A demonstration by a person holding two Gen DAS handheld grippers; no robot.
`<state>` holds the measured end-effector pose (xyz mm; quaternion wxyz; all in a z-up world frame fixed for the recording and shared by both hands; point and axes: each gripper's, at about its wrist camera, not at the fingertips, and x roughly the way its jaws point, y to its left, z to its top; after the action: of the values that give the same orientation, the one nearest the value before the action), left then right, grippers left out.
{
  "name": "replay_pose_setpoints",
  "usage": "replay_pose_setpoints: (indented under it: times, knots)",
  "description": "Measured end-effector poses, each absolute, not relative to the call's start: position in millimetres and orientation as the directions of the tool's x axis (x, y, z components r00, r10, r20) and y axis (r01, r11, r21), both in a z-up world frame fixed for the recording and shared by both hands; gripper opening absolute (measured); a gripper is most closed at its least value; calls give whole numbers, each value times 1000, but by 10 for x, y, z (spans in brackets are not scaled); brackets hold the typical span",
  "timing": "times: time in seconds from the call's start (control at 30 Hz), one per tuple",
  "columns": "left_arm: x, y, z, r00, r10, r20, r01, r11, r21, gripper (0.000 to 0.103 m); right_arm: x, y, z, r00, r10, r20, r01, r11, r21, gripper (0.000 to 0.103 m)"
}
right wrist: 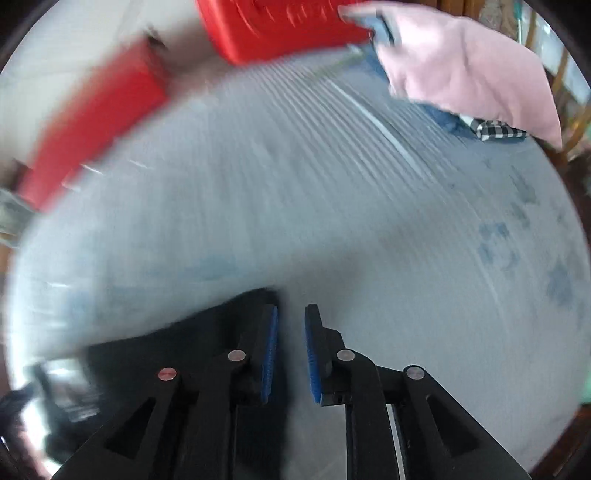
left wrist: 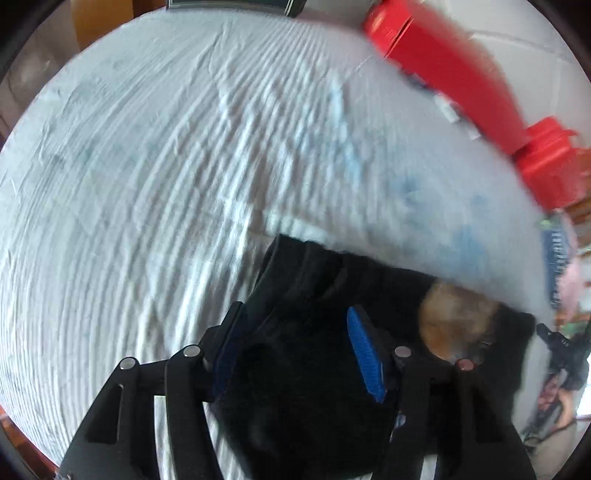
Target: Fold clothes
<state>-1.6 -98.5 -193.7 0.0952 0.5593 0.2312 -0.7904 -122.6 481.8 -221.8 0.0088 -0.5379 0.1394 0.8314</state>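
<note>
A dark garment [left wrist: 314, 332] lies bunched on the pale sheet of the bed [left wrist: 147, 184], close under both cameras, and both views are smeared by motion. The left tongs [left wrist: 299, 354] stand apart with the dark cloth filling the space between the pads; whether the cloth is pinched or merely lies under them cannot be told. The right tongs [right wrist: 290, 350] are parted with a narrow gap, nothing seen between them, and the garment's edge [right wrist: 184, 339] lies just to their left. A tan patch on the cloth is seen near the left tongs, too blurred to name. From the bunching, the garment is judged not to be neatly folded; whether it is being spread for a fold or gathered midway is not settled by these views. For the work to go well, an edge or corner rather than a thick bunch should be taken, a single layer should be caught by each pad pair, and the two grips should be kept well apart so that the cloth is drawn taut. The pink cloth [right wrist: 472, 66] and the red boxes [right wrist: 280, 26] at the far side should be kept clear of.
</note>
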Motion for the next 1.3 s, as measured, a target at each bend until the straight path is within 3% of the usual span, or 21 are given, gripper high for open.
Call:
replay_pose_setpoints:
  times: [0.03, 0.1, 0.3, 0.53, 0.67, 0.7, 0.83, 1.0, 1.3]
  knots:
    - [67, -979, -1832, -367, 85, -926, 398, -886, -239, 88, -1076, 4786, -2100, -460, -187, -868, -138, -951, 278, 34]
    - [240, -897, -1669, -405, 54, -913, 358, -909, -213, 95, -829, 4643, -2034, -470, -255, -845, -80, -941, 329, 35]
    - [366, -591, -1844, -365, 40, -930, 298, -942, -157, 95, -200, 4174, -2194, -380, -365, -850, 30, -923, 383, 31]
    - [550, -364, -2407, -219, 38, -975, 280, -955, -100, 93, -9, 4144, -2579, -318, -346, -883, -20, -928, 371, 27]
    - [573, -319, -2414, -247, 9, -969, 264, -961, -76, 98, 23, 4226, -2658, -344, -365, -865, -71, -909, 411, 23]
    - [566, -319, -2419, -255, 9, -967, 263, -962, -78, 103, 32, 4246, -2678, -351, -369, -861, -83, -903, 421, 23]
    - [547, -308, -2433, -243, 5, -970, 268, -961, -72, 103, 89, 4378, -2696, -383, -399, -833, -161, -859, 486, 26]
    - [736, -576, -2205, -293, 115, -949, 372, -901, -224, 97, 448, 4692, -2467, -516, -322, -794, -287, -808, 515, 36]
    - [869, -753, -2062, -286, 68, -956, 398, -899, -183, 97, 445, 4663, -2669, -457, -273, -846, -380, -800, 463, 38]
